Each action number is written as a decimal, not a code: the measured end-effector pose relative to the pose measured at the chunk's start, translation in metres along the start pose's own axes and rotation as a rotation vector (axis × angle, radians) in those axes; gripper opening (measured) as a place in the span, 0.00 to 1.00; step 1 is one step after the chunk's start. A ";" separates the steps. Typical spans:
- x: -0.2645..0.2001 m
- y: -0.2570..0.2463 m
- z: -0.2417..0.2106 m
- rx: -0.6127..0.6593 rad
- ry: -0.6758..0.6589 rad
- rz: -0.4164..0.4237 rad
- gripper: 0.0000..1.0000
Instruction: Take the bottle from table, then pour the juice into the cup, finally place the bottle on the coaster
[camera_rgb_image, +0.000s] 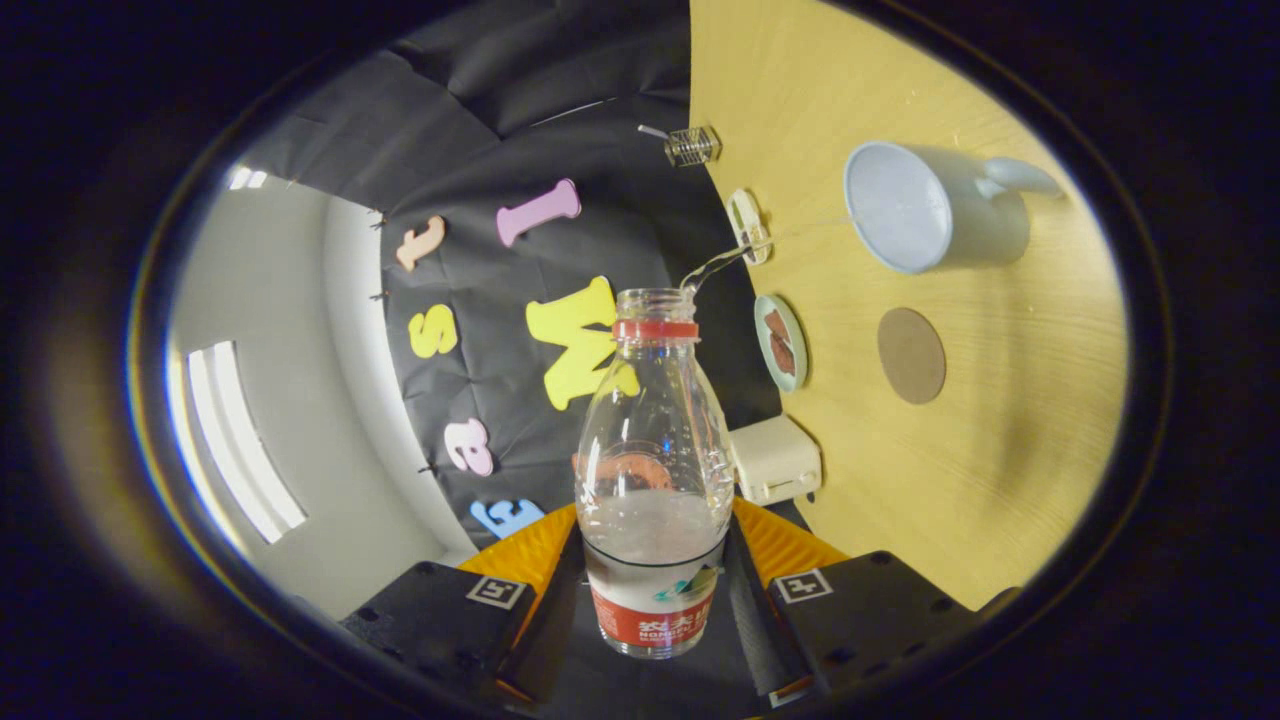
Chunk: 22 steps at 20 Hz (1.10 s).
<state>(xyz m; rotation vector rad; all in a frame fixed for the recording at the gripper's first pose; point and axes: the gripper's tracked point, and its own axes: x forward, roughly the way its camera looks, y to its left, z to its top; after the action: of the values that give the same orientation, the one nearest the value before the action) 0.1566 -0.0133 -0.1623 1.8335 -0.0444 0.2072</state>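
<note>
My gripper (655, 565) is shut on a clear plastic bottle (652, 450), with one finger pressing on each side of its lower body. The bottle has a red neck ring, a red and white label and no cap. It is rolled sideways relative to the wooden table (1000, 500). A thin stream of clear liquid (715, 262) leaves its mouth and arcs toward the pale cup (900, 205), which stands beyond the bottle with its handle on the far side. A round brown coaster (911, 355) lies on the table beside the cup, nearer to me.
A small green plate (795, 375) with brown pieces sits at the table's edge by the bottle's neck. A white box (775, 460) is close to the bottle's body. A white clip (748, 225) and a wire object (692, 145) lie farther along the edge.
</note>
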 end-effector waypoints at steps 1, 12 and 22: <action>-0.001 0.001 0.000 0.004 0.000 0.003 0.75; 0.000 0.010 -0.005 0.078 0.030 -0.004 0.75; -0.004 0.037 -0.006 0.208 0.029 0.044 0.75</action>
<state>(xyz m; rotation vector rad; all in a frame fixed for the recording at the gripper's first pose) 0.1469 -0.0179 -0.1263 2.0375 -0.0449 0.2777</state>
